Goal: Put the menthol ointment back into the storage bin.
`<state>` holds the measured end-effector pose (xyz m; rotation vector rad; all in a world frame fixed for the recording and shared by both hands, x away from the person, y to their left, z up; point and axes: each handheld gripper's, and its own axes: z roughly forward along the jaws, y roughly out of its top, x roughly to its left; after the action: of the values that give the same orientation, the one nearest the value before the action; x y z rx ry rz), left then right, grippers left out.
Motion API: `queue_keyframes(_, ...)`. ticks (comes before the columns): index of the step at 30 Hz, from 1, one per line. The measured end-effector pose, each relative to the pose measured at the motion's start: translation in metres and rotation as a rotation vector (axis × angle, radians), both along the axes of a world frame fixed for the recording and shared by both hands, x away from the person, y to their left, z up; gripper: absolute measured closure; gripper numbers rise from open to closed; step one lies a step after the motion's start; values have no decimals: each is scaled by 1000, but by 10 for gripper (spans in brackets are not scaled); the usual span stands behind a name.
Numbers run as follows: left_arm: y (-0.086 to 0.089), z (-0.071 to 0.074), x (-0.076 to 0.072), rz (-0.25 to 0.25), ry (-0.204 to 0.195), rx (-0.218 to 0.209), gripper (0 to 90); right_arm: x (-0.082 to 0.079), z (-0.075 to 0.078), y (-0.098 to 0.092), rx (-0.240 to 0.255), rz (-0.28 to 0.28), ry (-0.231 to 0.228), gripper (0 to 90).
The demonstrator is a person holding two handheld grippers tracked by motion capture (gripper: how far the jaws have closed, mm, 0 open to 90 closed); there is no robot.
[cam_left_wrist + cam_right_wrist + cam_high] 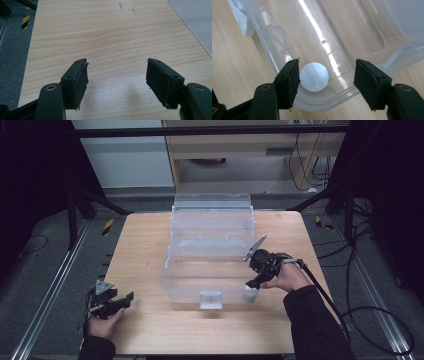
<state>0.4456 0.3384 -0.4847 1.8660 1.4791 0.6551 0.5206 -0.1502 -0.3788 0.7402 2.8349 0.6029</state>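
on the wooden table point(150, 330) we saw a clear plastic bin point(210, 245) standing near the middle, its lid raised at the far side and a latch point(210, 299) on its near wall. we held the right gripper point(251, 289) at the bin's near right corner; its own view showed what the high view left vague: jaws spread apart, a small round white cap point(314, 76) between them, against the left jaw, at the bin's rim point(332, 98). we held the left gripper point(112, 304) well apart at the table's near left, jaws wide over bare wood. we could read no writing anywhere.
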Motion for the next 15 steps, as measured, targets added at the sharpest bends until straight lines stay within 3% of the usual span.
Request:
queue_keyframes(7,0,0,0,1,0,3,326,-9,15,-14,102,-69,-107,269)
queue_keyframes(15,-2,0,0,1,-3,3,317,-27,24,-48,290,-238,-217,205)
